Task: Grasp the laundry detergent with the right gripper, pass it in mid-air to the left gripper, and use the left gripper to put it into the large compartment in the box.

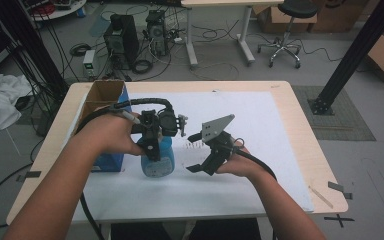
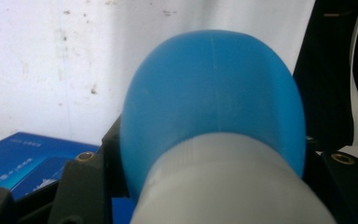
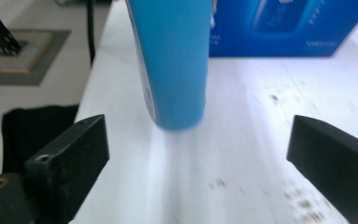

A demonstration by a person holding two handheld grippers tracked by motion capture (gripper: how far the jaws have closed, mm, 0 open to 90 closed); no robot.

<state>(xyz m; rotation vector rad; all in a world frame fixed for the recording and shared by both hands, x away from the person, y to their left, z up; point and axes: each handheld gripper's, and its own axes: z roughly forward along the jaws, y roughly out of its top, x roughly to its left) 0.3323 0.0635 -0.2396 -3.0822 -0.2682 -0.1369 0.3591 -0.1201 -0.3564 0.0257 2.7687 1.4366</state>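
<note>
The blue bottle (image 1: 158,159) is a smooth plastic one with a rounded, bulging shoulder and a pale grey-white neck or cap section (image 2: 223,186) at the top. It stands roughly upright, leaning a little, held by its upper part, its base at or just above the white sheet (image 1: 260,130) on the tabletop. It sits just beside a blue carton (image 1: 111,159), near the tabletop's middle.

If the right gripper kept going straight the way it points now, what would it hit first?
Probably the blue bottle, straight ahead between the right gripper's open jaws; the blue box lies farther behind. Depth is uncertain.
</note>
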